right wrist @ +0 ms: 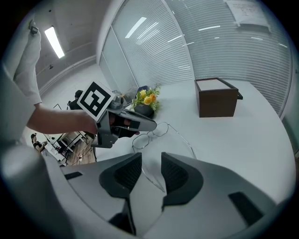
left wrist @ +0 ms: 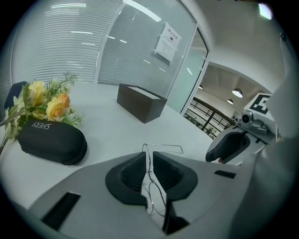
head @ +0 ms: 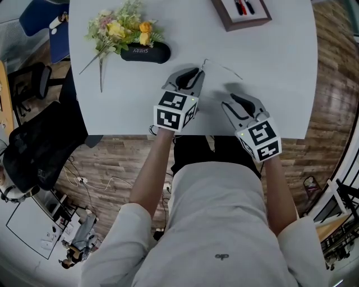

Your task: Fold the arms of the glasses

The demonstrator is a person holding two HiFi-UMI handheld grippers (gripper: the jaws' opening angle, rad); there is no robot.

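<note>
Thin wire-framed glasses (head: pixel 224 68) lie on the white table (head: pixel 275 78) in front of both grippers. My left gripper (head: pixel 193 74) is shut on the glasses' front frame; in the left gripper view the wire rim (left wrist: pixel 150 179) runs up between the pads (left wrist: pixel 133 173), and one arm sticks out to the right beyond them. My right gripper (head: pixel 233 101) is open just right of it. In the right gripper view one long arm of the glasses (right wrist: pixel 141 140) runs toward the gap of the right gripper (right wrist: pixel 152 170), and the pads do not touch it. Both arms stand unfolded.
A black glasses case (head: pixel 145 52) lies at the back left with a bunch of yellow and pink flowers (head: pixel 120 27) against it. A brown box (head: pixel 241 14) stands at the far edge. The table's front edge is right behind my grippers.
</note>
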